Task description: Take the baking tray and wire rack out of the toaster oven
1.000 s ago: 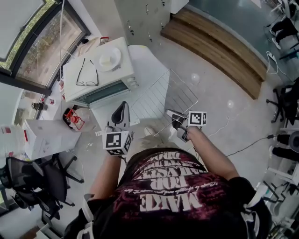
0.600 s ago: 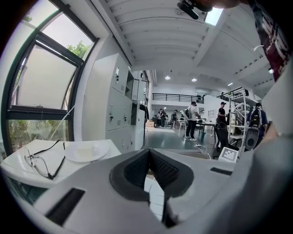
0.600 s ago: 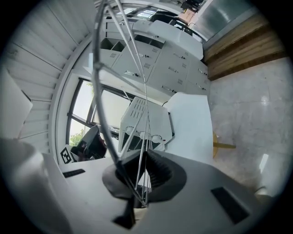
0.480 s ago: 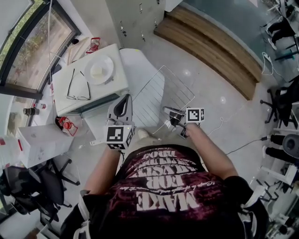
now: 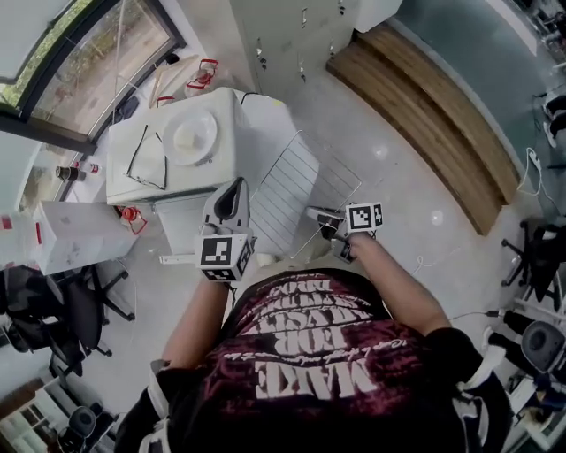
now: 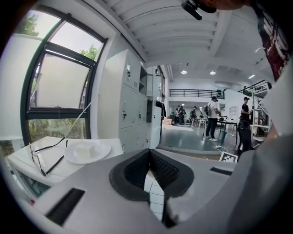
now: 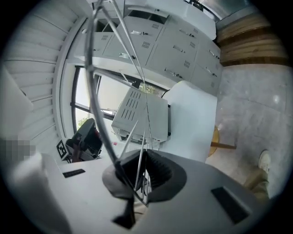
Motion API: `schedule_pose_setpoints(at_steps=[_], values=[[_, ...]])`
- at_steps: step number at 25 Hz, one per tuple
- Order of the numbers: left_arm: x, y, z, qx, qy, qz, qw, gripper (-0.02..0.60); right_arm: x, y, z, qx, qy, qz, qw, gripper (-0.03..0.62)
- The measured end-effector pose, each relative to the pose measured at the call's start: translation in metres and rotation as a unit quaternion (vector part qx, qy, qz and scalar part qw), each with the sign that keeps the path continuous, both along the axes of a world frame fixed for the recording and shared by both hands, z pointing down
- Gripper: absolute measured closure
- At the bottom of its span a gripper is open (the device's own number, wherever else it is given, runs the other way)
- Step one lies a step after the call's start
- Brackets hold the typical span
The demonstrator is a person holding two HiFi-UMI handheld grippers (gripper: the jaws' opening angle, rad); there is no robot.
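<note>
A white toaster oven (image 5: 177, 150) stands at the left with a plate (image 5: 190, 135) and glasses (image 5: 146, 157) on top; its door looks dropped open toward me. The wire rack (image 5: 296, 181) hangs tilted in the air to the right of the oven, over the edge of a white table (image 5: 265, 119). My right gripper (image 5: 325, 219) is shut on the rack's near edge; in the right gripper view the wires (image 7: 98, 91) run up from between the pads of the right gripper (image 7: 143, 157). My left gripper (image 5: 232, 199) is shut with nothing in it, just left of the rack. No baking tray is visible.
A cardboard box (image 5: 71, 234) and an office chair (image 5: 53, 310) stand at the left. A wooden step (image 5: 424, 115) crosses the floor at the right, grey lockers (image 5: 292, 26) stand behind the table. People stand far off in the hall (image 6: 213, 114).
Both grippers have swung sideways together, the rack still in the right one. The rack now sits closer to the oven and the white table than before.
</note>
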State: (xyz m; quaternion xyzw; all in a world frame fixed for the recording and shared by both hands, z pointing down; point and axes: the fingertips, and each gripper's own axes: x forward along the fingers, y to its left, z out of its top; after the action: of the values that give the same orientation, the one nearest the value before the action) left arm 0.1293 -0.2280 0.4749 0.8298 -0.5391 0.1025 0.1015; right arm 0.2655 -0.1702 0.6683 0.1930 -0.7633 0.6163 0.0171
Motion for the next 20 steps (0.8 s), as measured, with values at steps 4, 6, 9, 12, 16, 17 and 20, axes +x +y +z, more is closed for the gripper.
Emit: schedule_pose_setpoints(at_steps=[4,6,9,12,16,17,20], values=[[0.008,-0.011,-0.003,-0.002,0.001,-0.053,0.9986,0.575,0.017,-0.026,0.008,-0.006,0.002,-0.05,0.999,0.588],[0.013,-0.015,-0.005,0.0,-0.001,-0.076,0.9971,0.575,0.026,-0.039,0.014,-0.01,0.005,-0.072,0.997,0.588],[0.017,-0.02,-0.009,0.007,-0.002,-0.113,0.9935,0.575,0.032,-0.057,0.022,-0.014,0.012,-0.107,0.994,0.588],[0.018,-0.022,-0.011,0.012,0.001,-0.151,0.9885,0.575,0.032,-0.068,0.031,-0.017,0.02,-0.145,0.989,0.588],[0.021,-0.017,-0.01,0.01,-0.005,-0.184,0.9829,0.575,0.028,-0.081,0.045,-0.029,0.028,-0.187,0.982,0.588],[0.021,-0.015,-0.008,0.009,-0.007,-0.193,0.9811,0.575,0.028,-0.085,0.049,-0.03,0.032,-0.198,0.979,0.588],[0.016,-0.007,-0.003,0.003,-0.007,-0.235,0.9721,0.575,0.023,-0.093,0.06,-0.035,0.042,-0.234,0.971,0.588]])
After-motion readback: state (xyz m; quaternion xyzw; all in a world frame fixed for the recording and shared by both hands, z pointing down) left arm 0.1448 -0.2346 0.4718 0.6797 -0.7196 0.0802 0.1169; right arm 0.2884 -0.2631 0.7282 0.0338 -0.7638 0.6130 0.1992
